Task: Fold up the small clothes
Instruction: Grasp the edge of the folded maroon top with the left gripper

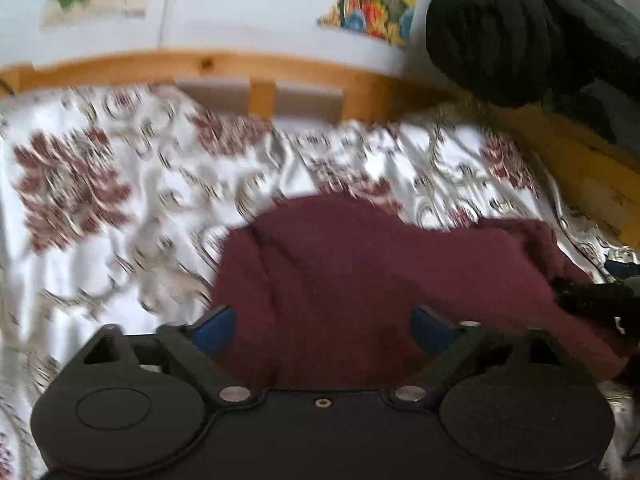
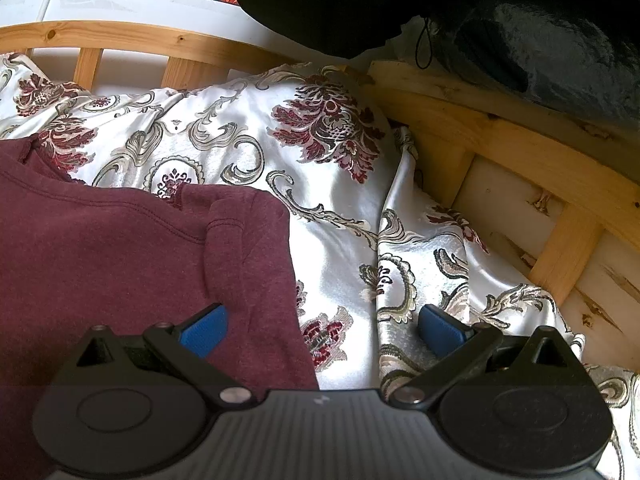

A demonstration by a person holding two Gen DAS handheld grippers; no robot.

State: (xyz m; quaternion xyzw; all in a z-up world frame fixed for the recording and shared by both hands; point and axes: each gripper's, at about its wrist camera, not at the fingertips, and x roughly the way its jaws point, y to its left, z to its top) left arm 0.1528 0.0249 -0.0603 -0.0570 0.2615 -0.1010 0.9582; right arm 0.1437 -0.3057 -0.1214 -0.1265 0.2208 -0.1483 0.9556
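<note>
On bed, maroon garment point(image 2: 120, 248) spread over slick satin bedspread point(image 2: 340, 208), left tongs point(image 1: 322, 330) and right tongs point(image 2: 320, 330) both spread wide, empty, above it; risk of pinching bedspread too, dragging fold askew.

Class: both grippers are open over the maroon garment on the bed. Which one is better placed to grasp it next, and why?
Probably the left gripper: the maroon garment fills its open jaws. The right gripper straddles the garment's edge, half over the bedspread.
</note>
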